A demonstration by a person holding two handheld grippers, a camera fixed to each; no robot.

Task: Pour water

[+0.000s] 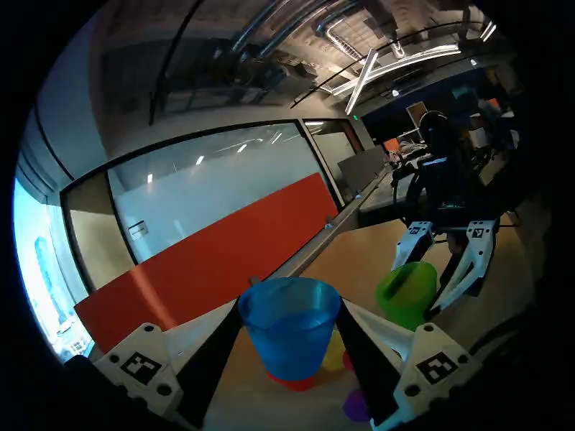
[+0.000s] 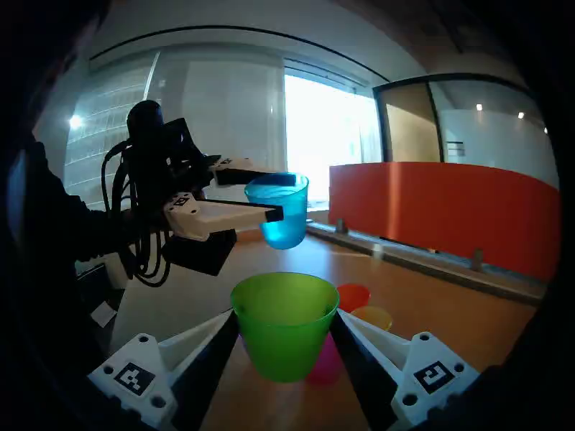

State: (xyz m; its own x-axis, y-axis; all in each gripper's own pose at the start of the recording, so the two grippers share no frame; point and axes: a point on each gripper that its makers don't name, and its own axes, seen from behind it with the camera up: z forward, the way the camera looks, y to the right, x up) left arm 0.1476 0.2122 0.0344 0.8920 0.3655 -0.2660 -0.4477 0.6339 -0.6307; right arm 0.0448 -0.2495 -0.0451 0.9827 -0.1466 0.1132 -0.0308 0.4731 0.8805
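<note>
Orange panel: a long, flat orange partition panel [image 1: 215, 258] stands along the far edge of the pale wooden tabletop [image 1: 359, 262], below a glass wall.
Left gripper: the left gripper [image 1: 290, 316] is clenched on a translucent blue plastic cup [image 1: 289, 341]. Its two white fingers press on opposite sides just under the rim.
Blue cup: in the left gripper view it is upright and held up off the tabletop. I cannot tell whether there is water in it.
Small cups: on the tabletop below and just right of the blue cup are a small red cup [image 1: 291, 381], a small yellow cup [image 1: 334, 355] and a small purple cup [image 1: 356, 406], close together.
Green cup: a translucent green plastic cup [image 1: 406, 291] is to the right of the blue cup, farther off and apart from it.
Right gripper: the right gripper [image 1: 417, 287] grasps the green cup, with one white finger on each side.
Right gripper view, left: a person's dark sleeve [image 2: 43, 215] and black cables lie behind the left gripper. It holds the blue cup above the level of the green cup's rim, without touching it.
Right gripper view, centre: the green cup is upright between the gripper's own fingers, mouth up. I cannot tell whether its base touches the tabletop.
Right gripper view, right: the small cups sit just beyond the green cup, with the orange panel behind them.
</note>
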